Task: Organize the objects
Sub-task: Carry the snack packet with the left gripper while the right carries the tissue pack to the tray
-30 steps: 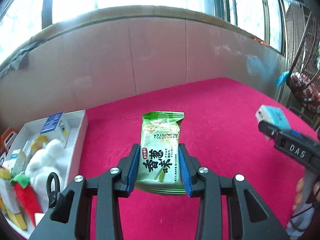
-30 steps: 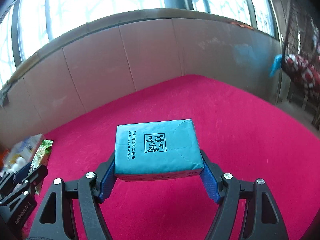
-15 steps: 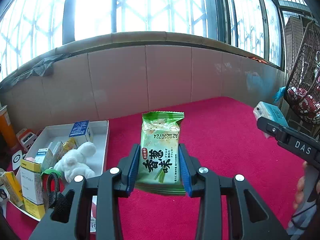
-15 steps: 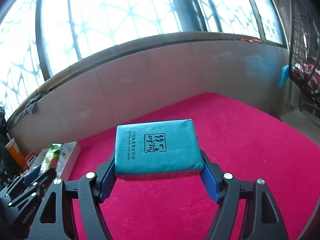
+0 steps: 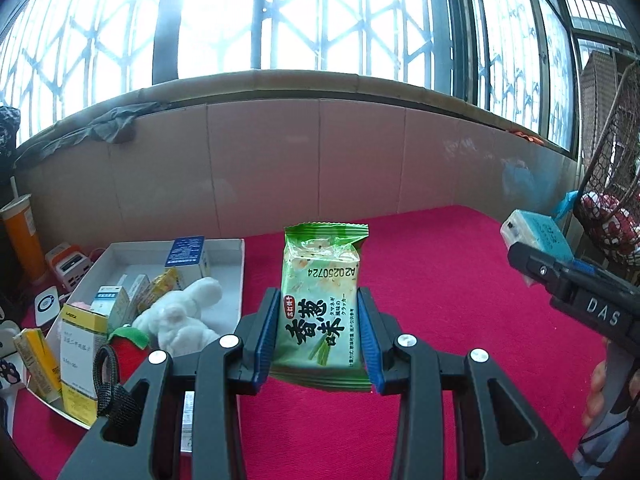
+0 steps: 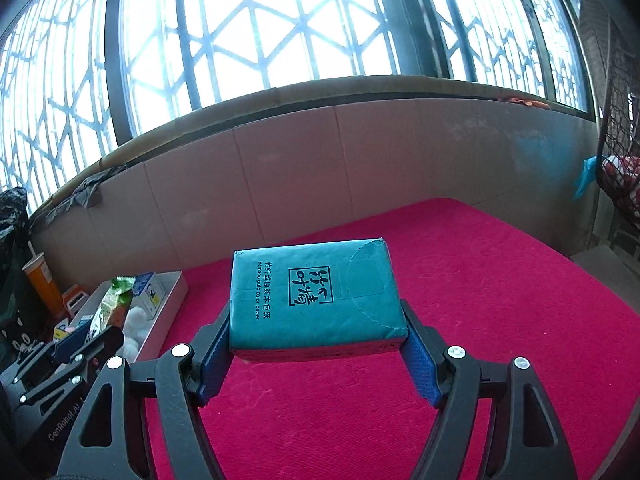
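My left gripper [image 5: 318, 334] is shut on a green cracker packet [image 5: 320, 304] and holds it upright above the red cloth. My right gripper [image 6: 316, 344] is shut on a teal tissue pack [image 6: 316, 296], held flat above the cloth. The tissue pack also shows in the left wrist view [image 5: 536, 236] at the right, and the cracker packet in the right wrist view [image 6: 108, 308] at the left. A white tray [image 5: 236, 276] lies left of the left gripper, with small boxes, a white plush toy [image 5: 180, 316] and a red plush strawberry [image 5: 128, 344] in it.
The red cloth [image 6: 480, 300] covers the table up to a tiled wall below windows. An orange cup [image 5: 20, 236], a power bank [image 5: 68, 268] and small items sit left of the tray. A hanging wicker chair [image 5: 608, 184] is at the far right.
Both grippers have lifted and tilted up with their loads, so more window shows. The white tray and its contents have come further into both views.
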`<state>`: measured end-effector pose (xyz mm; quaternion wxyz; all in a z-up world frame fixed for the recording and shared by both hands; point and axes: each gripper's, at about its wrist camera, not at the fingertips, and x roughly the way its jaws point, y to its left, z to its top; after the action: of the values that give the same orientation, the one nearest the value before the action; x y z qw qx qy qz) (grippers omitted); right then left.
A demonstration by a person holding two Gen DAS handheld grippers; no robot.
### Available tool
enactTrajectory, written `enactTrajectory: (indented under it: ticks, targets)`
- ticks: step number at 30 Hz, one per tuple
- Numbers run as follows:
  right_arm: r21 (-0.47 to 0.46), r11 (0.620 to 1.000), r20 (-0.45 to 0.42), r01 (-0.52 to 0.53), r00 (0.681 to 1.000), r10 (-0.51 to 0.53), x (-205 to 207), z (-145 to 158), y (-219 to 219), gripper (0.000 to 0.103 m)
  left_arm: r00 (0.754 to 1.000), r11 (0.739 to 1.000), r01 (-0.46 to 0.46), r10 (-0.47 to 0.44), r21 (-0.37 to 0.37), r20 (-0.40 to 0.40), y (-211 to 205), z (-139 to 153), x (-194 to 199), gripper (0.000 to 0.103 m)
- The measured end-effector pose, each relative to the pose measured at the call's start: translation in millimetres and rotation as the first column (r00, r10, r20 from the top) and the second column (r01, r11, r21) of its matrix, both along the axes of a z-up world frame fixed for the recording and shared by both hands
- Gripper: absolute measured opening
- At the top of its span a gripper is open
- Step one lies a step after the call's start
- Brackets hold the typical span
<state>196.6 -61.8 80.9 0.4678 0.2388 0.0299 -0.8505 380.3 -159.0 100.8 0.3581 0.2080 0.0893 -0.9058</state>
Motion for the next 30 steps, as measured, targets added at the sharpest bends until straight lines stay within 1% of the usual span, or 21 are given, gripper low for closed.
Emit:
enactTrajectory:
  ticks: [13, 30]
  targets:
    - [0.039, 0.997, -0.058, -0.06, 0.996, 0.062, 30.6, 6.0, -16.5, 0.079, 0.999, 0.999, -0.042, 0.043, 0.012, -0.024, -14.4, 2.4, 26.1, 0.037]
    - [0.077, 0.988, -0.091, -0.136, 0.986, 0.143, 64.4, 6.8, -47.6, 0.079, 0.991, 0.991, -0.122, 0.125, 0.049, -0.057, -41.5, -3.6, 66.3, 0.037]
